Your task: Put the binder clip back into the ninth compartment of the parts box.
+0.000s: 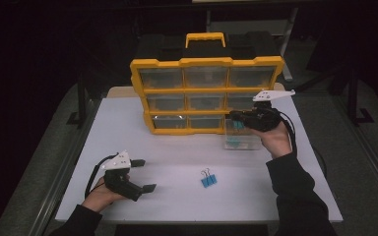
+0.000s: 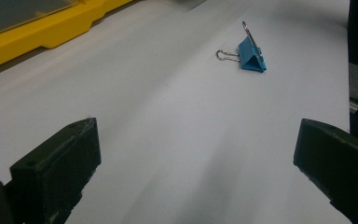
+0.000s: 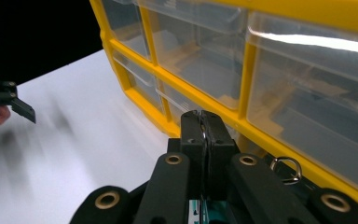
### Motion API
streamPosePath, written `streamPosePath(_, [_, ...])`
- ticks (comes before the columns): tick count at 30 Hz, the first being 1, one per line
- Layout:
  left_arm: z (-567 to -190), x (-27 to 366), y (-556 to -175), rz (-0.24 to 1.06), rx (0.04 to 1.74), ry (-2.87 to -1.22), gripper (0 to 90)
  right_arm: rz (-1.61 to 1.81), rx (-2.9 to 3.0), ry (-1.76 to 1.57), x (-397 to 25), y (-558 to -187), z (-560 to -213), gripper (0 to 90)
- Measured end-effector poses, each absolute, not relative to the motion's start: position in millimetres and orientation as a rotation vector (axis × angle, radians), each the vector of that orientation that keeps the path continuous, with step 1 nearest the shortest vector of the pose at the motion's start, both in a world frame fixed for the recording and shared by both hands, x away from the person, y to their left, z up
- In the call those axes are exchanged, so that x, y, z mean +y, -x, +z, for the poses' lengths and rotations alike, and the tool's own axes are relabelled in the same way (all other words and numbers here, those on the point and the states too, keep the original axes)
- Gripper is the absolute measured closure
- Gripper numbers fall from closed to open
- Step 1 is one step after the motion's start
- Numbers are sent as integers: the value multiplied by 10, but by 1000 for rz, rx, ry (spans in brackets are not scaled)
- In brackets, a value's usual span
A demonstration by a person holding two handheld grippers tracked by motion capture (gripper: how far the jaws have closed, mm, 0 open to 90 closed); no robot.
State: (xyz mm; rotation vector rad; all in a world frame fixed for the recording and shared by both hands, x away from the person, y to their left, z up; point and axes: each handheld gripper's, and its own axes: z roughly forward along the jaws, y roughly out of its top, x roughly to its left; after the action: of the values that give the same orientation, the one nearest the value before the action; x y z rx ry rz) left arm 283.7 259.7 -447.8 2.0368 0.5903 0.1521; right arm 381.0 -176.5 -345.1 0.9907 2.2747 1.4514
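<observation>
Right gripper (image 3: 207,122): jaws pressed together, a thin wire loop pinched at their tips; teal plastic shows below them.
Wire loop (image 3: 286,168): a second metal handle, just right of the jaws.
Organizer (image 3: 242,79): yellow frame, clear drawers, close behind the jaws.
Table (image 3: 74,140): white, partly blurred.
Left gripper (image 3: 9,100): far left, fingertips behind it, well apart from the organizer.

1 blue binder clip (image 1: 208,180), 1 drawer cabinet (image 1: 207,93), 2 hand-held grippers
</observation>
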Motion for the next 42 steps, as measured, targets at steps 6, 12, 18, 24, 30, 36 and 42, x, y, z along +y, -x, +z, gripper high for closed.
streamPosePath(6, [-4483, 2597, -2839, 152, 591, -2040, 4, 1421, 2290, -1026, -1782, -3869, -3583, 869])
streamPosePath(12, [-4486, 2595, -2840, 150, 586, -2044, 4, 1372, 2333, -1036, -1726, -3922, -3707, 869])
streamPosePath(18, [-4488, 2593, -2836, 149, 582, -2049, 4, 1337, 2363, -1043, -1699, -3936, -3760, 869])
streamPosePath(24, [-4488, 2593, -2835, 149, 582, -2050, 4, 1323, 2369, -1052, -1697, -3943, -3781, 854])
streamPosePath(30, [-4489, 2593, -2835, 149, 581, -2052, 4, 1343, 2355, -1062, -1718, -3937, -3760, 781])
streamPosePath(36, [-4491, 2588, -2833, 147, 581, -2053, 4, 1382, 2329, -1063, -1738, -3886, -3678, 704])
streamPosePath(42, [-4493, 2587, -2830, 149, 580, -2056, 4, 1410, 2325, -1052, -1758, -3805, -3578, 598])
